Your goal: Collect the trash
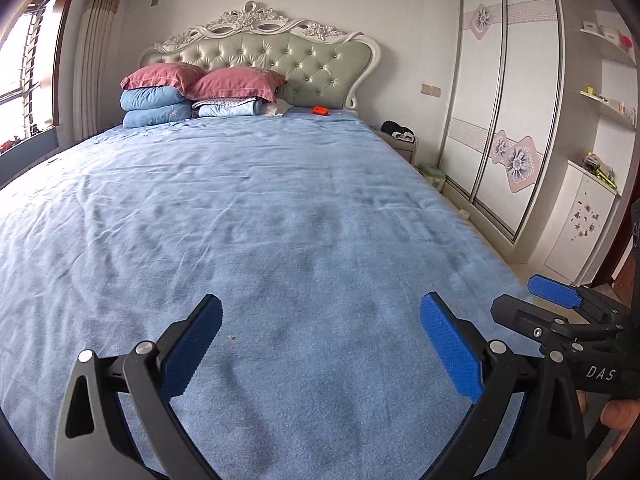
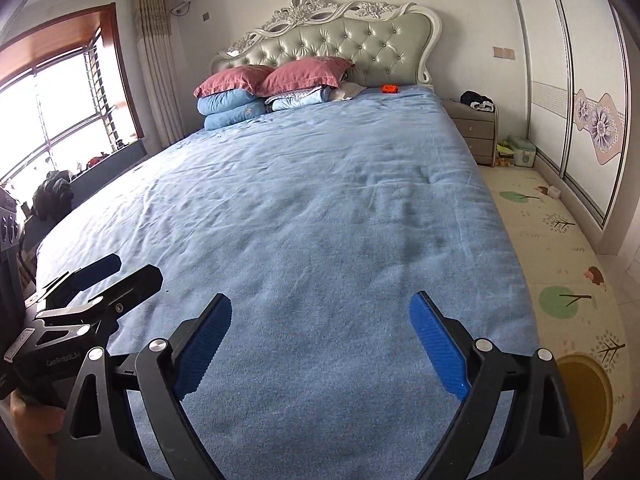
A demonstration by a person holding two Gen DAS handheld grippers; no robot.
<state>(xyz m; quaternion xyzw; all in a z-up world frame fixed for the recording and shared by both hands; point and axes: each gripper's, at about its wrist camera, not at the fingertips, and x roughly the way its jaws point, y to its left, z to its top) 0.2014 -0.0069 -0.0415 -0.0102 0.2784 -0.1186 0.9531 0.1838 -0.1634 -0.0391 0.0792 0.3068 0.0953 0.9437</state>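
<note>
A small orange object lies on the blue bed sheet at the far end, near the headboard; it also shows in the right wrist view. A tiny brownish crumb lies on the sheet near my left gripper. My left gripper is open and empty over the foot of the bed. My right gripper is open and empty beside it, also over the foot of the bed. Each gripper shows at the edge of the other's view.
Red pillows and folded blue quilts are stacked at the headboard. A nightstand with dark clothes stands right of the bed. A patterned play mat covers the floor by the sliding wardrobe. A window is at left.
</note>
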